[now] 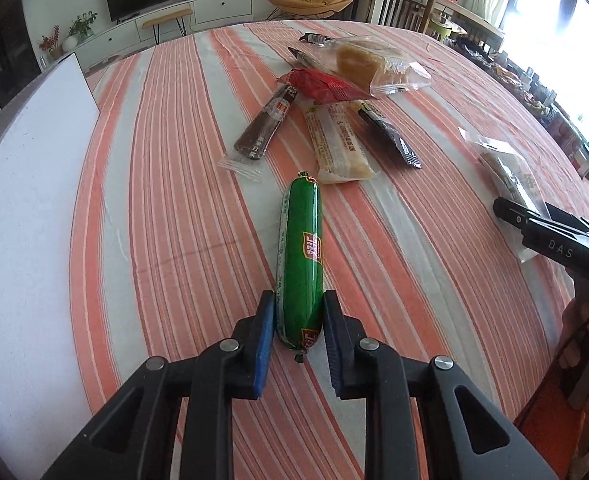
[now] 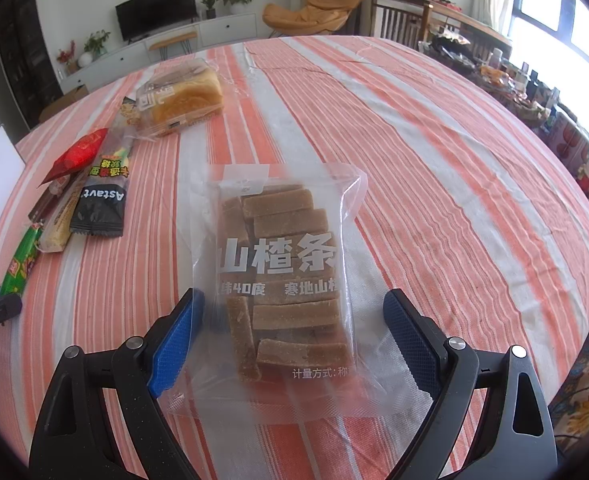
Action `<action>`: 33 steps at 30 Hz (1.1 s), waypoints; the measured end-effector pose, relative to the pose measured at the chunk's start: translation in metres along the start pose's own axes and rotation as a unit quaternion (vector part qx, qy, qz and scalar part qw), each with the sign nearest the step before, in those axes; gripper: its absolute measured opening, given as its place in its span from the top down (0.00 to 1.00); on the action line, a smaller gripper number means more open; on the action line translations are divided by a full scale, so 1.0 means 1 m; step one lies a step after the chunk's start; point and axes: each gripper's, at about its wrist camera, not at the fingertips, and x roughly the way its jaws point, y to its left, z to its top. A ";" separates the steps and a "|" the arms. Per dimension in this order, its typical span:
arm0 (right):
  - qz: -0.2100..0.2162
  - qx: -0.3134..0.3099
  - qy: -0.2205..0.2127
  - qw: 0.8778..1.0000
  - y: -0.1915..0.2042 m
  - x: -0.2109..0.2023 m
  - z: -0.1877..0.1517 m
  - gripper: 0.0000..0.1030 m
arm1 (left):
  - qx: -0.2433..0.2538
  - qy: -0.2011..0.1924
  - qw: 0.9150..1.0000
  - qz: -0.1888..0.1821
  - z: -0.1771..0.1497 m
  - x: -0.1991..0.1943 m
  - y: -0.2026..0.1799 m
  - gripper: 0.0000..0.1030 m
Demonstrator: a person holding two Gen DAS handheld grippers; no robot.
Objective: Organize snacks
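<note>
Slippage is my biggest worry. My left hand-held gripper (image 1: 298, 320) is pinching the green sausage (image 1: 300, 264) near its six o'clock end only, so most of its length sticks out toward twelve o'clock beyond the pads. I judge the glossy, rounded casing could squirt out or swing down under its own weight if I lift or turn quickly, and it might land on the pile just beyond its far tip.

Next comes the clear bag of brown strips (image 2: 282, 280). My right hand-held gripper (image 2: 294, 336) stands spread, one pad at either side of the bag, neither pressing it. The loose film looks likely to crumple or slide on the striped counter (image 2: 434, 168) if I close on its edges, and I could end up catching only plastic.

Smaller risk: the pile at ten o'clock in the right wrist view overlaps, so dragging one packet may shift its neighbours.

By my count, largest first:
- one white board (image 1: 26, 184), at nine o'clock from the left wrist
- one clear bag of brown strips
- one wrapped bread loaf (image 2: 186, 100)
- one green sausage
- one pale long bar (image 1: 338, 144)
- two dark packets, one black (image 2: 100, 204) and one brown (image 1: 264, 124)
- one red packet (image 1: 322, 86)

Further wrappers peek out from under the loaf; how many, I cannot tell.
</note>
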 end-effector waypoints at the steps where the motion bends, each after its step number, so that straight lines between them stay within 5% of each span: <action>1: 0.000 0.000 0.000 1.000 0.000 0.000 0.000 0.10 | 0.012 0.003 1.000 0.002 -0.010 -0.005 -0.006 0.78; 5: 0.000 0.000 0.000 1.000 0.000 0.000 0.000 0.10 | 0.039 0.012 0.999 -0.007 -0.037 -0.021 -0.020 0.75; 7: 0.000 0.000 0.000 1.000 0.000 0.000 0.000 0.10 | 0.048 0.007 0.999 -0.006 -0.038 -0.022 -0.024 0.50; 8: 0.000 0.000 0.000 1.000 0.000 0.000 0.000 0.10 | 0.055 0.001 0.998 -0.003 -0.037 -0.022 -0.026 0.25; 9: 0.000 0.000 0.000 1.000 0.000 0.000 0.000 0.10 | 0.059 -0.008 0.998 0.004 -0.034 -0.022 -0.028 0.17; 16: 0.000 -0.001 0.000 1.000 0.000 0.000 0.000 0.10 | 0.041 -0.006 0.999 -0.003 -0.021 0.000 -0.023 0.17; 23: 0.000 -0.001 0.000 1.000 0.000 0.000 0.000 0.10 | 0.037 -0.012 0.999 0.013 -0.025 0.006 -0.020 0.01; 33: 0.000 -0.001 0.000 1.000 0.000 0.000 0.000 0.10 | 0.030 -0.017 0.999 0.017 -0.025 0.007 -0.020 0.00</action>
